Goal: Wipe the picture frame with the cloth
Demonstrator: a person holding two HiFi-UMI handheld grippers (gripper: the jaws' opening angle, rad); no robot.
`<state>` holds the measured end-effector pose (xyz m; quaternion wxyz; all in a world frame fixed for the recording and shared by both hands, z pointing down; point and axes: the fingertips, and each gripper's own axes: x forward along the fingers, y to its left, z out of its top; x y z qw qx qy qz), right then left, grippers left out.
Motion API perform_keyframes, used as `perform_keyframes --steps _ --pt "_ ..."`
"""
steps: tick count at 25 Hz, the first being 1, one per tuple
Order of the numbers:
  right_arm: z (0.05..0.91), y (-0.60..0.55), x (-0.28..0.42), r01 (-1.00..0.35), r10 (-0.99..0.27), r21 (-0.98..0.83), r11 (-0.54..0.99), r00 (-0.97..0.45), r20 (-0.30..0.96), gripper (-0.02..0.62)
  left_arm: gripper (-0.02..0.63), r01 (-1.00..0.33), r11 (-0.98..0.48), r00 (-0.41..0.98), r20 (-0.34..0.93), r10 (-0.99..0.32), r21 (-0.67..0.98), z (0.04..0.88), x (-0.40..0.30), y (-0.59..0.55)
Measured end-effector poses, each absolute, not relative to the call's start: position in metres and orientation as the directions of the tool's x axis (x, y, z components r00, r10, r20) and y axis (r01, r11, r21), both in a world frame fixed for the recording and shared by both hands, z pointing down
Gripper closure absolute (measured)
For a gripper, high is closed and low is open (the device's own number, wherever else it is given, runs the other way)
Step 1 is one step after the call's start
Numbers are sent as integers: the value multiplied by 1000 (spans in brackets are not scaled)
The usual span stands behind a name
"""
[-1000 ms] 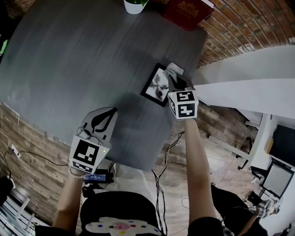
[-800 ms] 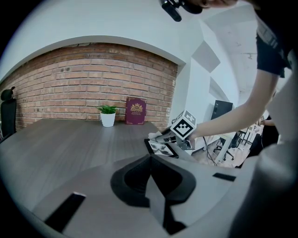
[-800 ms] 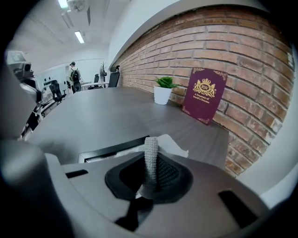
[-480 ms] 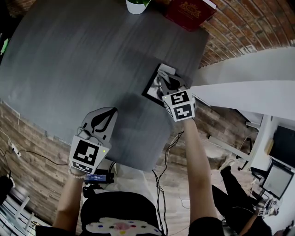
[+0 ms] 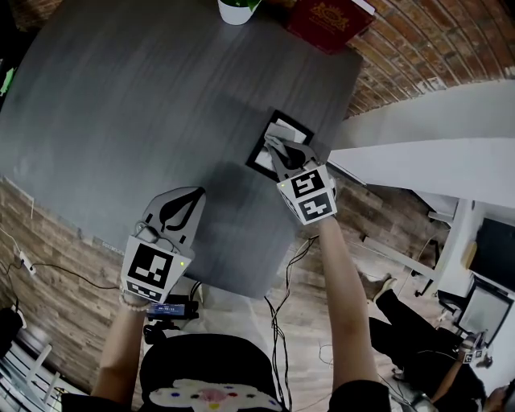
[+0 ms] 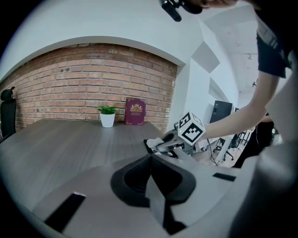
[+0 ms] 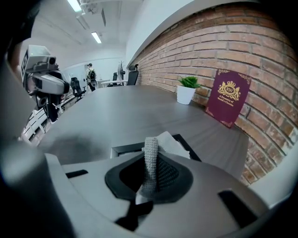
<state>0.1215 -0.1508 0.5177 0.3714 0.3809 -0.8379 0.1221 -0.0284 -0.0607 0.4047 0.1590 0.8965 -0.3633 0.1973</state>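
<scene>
Clamping the cloth [image 7: 172, 144], right tongs [image 5: 271, 142] on picture frame [image 7: 123, 149] near table [image 5: 161, 105] edge; left tongs [image 5: 195, 193] together.

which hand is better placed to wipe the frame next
Right: the right gripper is shut on the cloth over the picture frame; the left gripper is shut, empty, well short of it.

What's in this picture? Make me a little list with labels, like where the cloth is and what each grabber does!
Table: grey top
Picture frame: black, lying flat near the table's right edge
Cloth: white, pinched in the right gripper's fingers, over the frame
Right gripper: shut on the cloth
Left gripper: shut, empty, by the table's near edge
Far edge: plant pot, red book
</scene>
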Motion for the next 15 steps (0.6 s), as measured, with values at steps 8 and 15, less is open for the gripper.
perform_keyframes --steps 8,15 --pt "517 -124 105 -687 -493 25 726 -496 715 571 597 -707 -693 665 464 -585 139 403 -24 -61" --pt "518 -112 102 -662 -460 1 750 -521 719 571 597 -703 -697 668 468 -579 142 405 -22 -59"
